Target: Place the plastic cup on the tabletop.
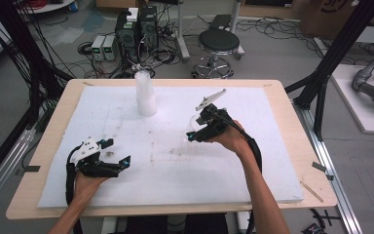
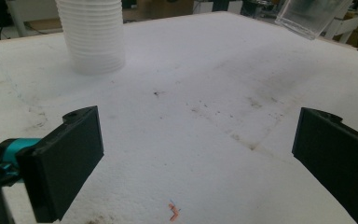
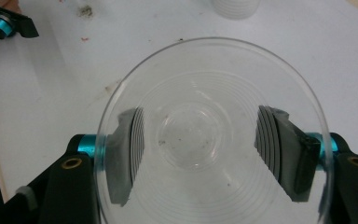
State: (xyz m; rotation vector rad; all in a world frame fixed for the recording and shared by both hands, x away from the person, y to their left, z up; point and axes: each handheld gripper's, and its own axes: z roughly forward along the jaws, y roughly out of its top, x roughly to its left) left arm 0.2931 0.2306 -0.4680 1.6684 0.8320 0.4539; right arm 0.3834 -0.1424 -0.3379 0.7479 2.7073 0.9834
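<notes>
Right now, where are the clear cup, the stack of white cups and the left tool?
clear cup (image 3: 200, 135), right gripper view, on its bottom.
stack of white cups (image 1: 145, 95), high view, on its side wall.
left tool (image 2: 198, 149), left gripper view, between its open jaws.

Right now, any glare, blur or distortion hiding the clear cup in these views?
High view: soft, clear cup nearly vanishes against the white foam sheet. Right gripper view: sharp, ribbed wall warps the pads behind it. Left gripper view: cup cropped at top edge, slightly blurred.
</notes>
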